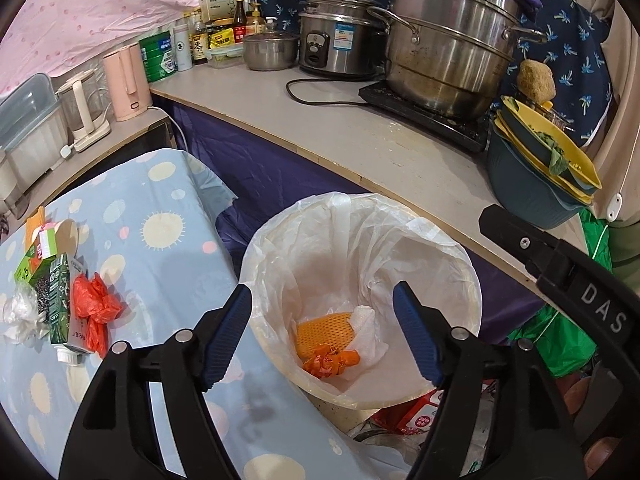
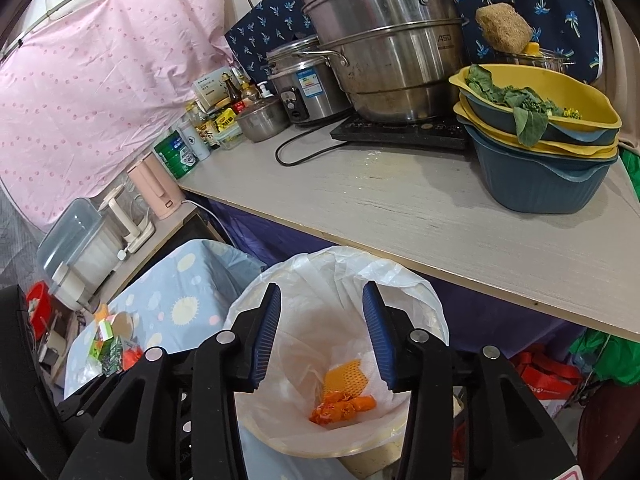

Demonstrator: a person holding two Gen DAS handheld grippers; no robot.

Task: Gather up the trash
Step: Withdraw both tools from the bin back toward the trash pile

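Note:
A white trash bin [image 1: 468,264] lined with a clear bag stands below the counter edge. Inside lie an orange foam net [image 1: 326,330], a crumpled orange wrapper [image 1: 330,362] and white paper. My left gripper [image 1: 322,298] hangs open over the bin with nothing between its blue pads. My right gripper [image 2: 322,294] is also open over the same bin [image 2: 424,292], the orange wrapper [image 2: 342,405] lying far below its fingers. More trash sits on the blue dotted cloth: a red plastic bag [image 1: 94,308], a green carton [image 1: 56,288], clear plastic [image 1: 22,314] and small boxes [image 1: 40,248].
A pale counter [image 1: 360,144] carries a stacked steel steamer [image 1: 448,52], a rice cooker [image 1: 336,36], bottles and nested blue and yellow basins [image 1: 536,168]. Kettles [image 1: 124,80] stand at the left. Bags and a red packet [image 1: 420,412] lie on the floor by the bin.

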